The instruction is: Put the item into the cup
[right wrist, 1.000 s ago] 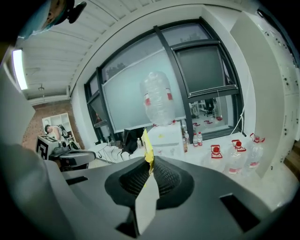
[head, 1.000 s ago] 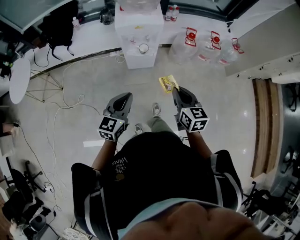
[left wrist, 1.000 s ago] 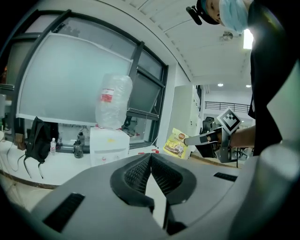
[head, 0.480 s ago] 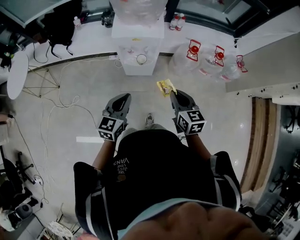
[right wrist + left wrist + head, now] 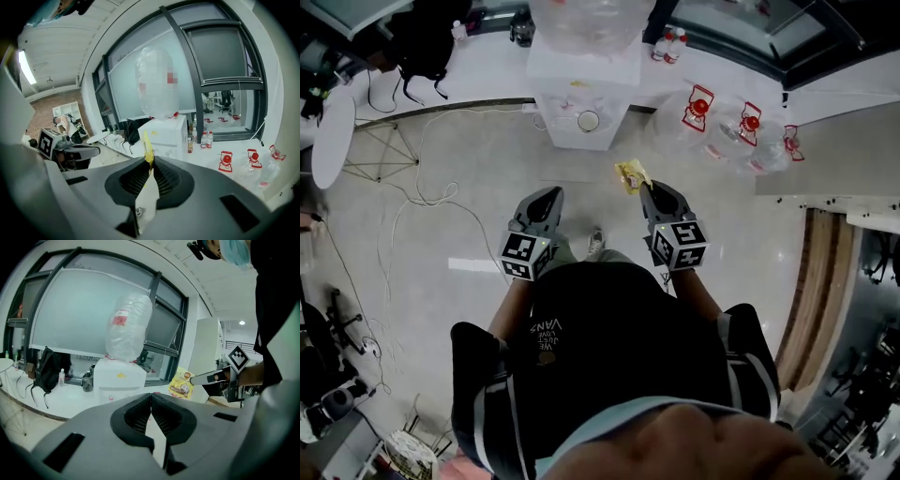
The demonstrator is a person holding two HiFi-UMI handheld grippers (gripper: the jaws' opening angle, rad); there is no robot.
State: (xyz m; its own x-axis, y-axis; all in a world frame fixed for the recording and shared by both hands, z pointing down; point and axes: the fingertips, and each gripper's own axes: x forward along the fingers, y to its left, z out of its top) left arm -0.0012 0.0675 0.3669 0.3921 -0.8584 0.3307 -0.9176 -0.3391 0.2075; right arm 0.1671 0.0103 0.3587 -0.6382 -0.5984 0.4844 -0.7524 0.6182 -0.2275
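Note:
My right gripper [image 5: 649, 187] is shut on a small yellow packet [image 5: 632, 174], which sticks out past the jaw tips; the right gripper view shows the packet [image 5: 147, 146] edge-on between the pads, and the left gripper view shows it [image 5: 181, 382] flat, held by the right gripper [image 5: 193, 380]. My left gripper [image 5: 547, 194] is shut with nothing in it, its jaws meeting at the tips [image 5: 151, 395]. A white cup [image 5: 588, 120] stands on the tray of a white water dispenser [image 5: 584, 87] ahead, beyond both grippers.
Several empty water bottles with red caps [image 5: 701, 111] lie right of the dispenser. Small bottles [image 5: 672, 47] stand on the ledge behind. Cables [image 5: 422, 192] trail over the floor at left, near a round white table [image 5: 328, 141]. A wooden strip [image 5: 811, 281] runs at right.
Both grippers and the person have moved forward toward the dispenser, which now sits nearer in view. The packet stays held in the right gripper; the left stays shut.

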